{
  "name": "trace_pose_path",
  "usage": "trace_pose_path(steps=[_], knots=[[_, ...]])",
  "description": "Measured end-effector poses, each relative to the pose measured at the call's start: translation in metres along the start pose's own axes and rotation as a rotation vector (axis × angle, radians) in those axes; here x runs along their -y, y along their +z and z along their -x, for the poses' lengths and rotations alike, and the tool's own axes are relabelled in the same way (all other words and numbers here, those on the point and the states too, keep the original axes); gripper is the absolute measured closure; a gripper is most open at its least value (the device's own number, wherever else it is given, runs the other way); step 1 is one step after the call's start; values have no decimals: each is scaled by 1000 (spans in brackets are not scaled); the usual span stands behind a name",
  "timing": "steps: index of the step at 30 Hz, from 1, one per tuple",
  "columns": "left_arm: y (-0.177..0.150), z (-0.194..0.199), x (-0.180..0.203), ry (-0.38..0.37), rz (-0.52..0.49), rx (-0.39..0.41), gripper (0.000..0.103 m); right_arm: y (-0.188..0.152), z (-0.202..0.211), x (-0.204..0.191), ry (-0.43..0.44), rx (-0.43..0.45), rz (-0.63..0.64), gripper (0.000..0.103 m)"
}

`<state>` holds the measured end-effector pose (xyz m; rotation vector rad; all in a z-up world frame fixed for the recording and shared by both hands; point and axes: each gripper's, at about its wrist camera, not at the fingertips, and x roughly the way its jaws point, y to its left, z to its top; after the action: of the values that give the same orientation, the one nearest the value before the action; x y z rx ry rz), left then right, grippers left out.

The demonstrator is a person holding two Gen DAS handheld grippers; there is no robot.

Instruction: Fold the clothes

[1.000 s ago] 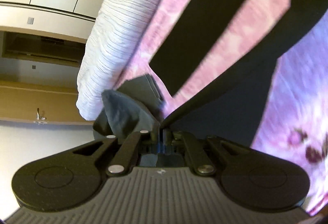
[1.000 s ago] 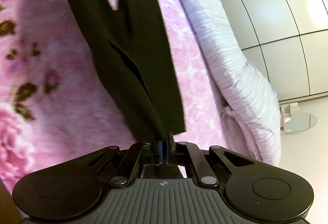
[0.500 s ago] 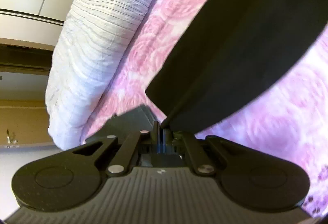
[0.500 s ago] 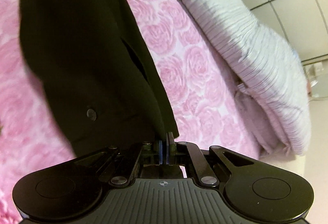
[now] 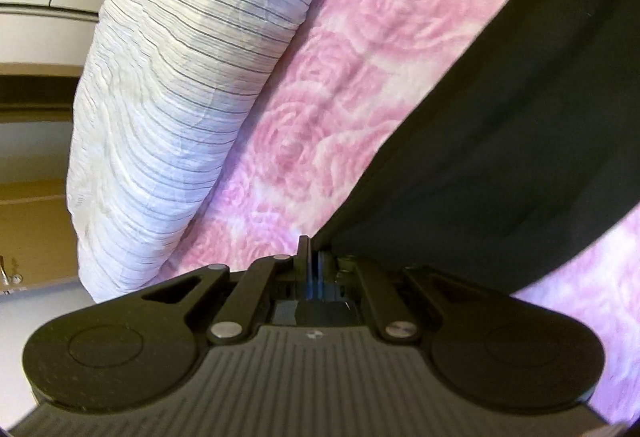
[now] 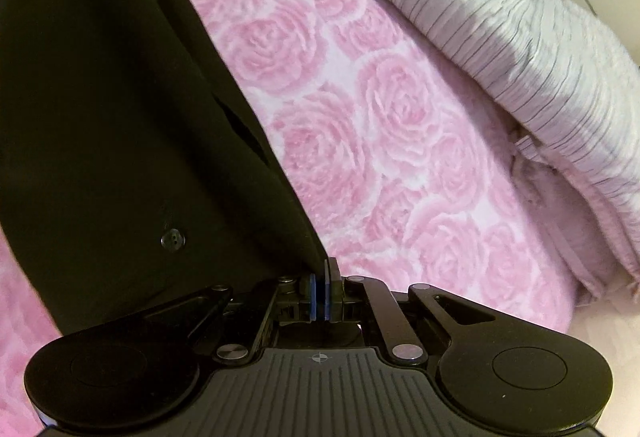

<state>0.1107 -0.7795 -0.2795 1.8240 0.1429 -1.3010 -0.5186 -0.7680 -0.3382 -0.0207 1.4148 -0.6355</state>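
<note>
My left gripper (image 5: 310, 257) is pinching its two fingers tight together, jaws fully closed with only the thinnest slit between the blue pads, clamping an edge of the black garment (image 5: 500, 141). My right gripper (image 6: 326, 273) is doing the same, fingers pressed flat against each other, biting the garment's corner. Both linkage arms are drawn inward on each tool, and both are pointing down and forward.
</note>
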Motion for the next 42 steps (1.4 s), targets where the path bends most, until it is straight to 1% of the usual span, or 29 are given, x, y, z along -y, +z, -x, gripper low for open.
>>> trace_pose_path(steps=[7,11,12,14,15,16,18,20,21,24,26,28,30,32,35,37,38,39,40,41,42], knots=[[36,-53,10,0,0,-62,101,7,-41,17,54,-30,-56,101],[53,-88,29,12,-24,-112,101,9,-61,21,67,-42,-87,99],[56,-96,35,25,-30,-129,100,10,-66,21,67,-44,-90,97],[59,-108,44,58,-35,-153,95,10,-72,21,59,-47,-106,93],[61,-113,48,74,-36,-162,94,10,-74,22,49,-46,-119,86],[61,-116,51,89,-37,-168,92,10,-74,23,25,-45,-139,73],[60,-116,51,117,-41,-166,85,9,-69,28,-35,-48,-207,61],[57,-111,44,120,-16,-158,74,4,-59,35,-61,-44,-311,60],[54,-108,38,115,5,-153,70,0,-53,39,-74,-40,-365,60],[45,-94,19,105,79,-132,65,-17,-30,41,-127,-36,-509,59],[40,-80,11,98,133,-100,65,-34,-14,38,-135,-24,-620,59],[37,-61,11,92,173,-53,65,-54,-1,30,-109,-21,-749,59],[41,-35,24,79,186,7,65,-75,11,20,-76,-20,-879,59],[51,-7,45,44,189,82,65,-96,20,7,-57,-15,-1024,58],[69,46,98,-61,150,224,65,-130,34,-12,-29,6,-1270,56],[80,84,138,-146,126,343,64,-143,31,-21,7,61,-1377,52],[86,104,159,-197,121,413,64,-149,29,-25,25,89,-1430,51],[92,124,180,-264,127,484,64,-155,27,-30,44,118,-1483,49],[99,144,202,-350,119,545,64,-162,25,-34,62,147,-1536,49],[105,161,224,-419,99,598,64,-168,23,-38,81,176,-1589,49],[112,176,246,-444,49,634,64,-174,21,-43,101,205,-1641,49]])
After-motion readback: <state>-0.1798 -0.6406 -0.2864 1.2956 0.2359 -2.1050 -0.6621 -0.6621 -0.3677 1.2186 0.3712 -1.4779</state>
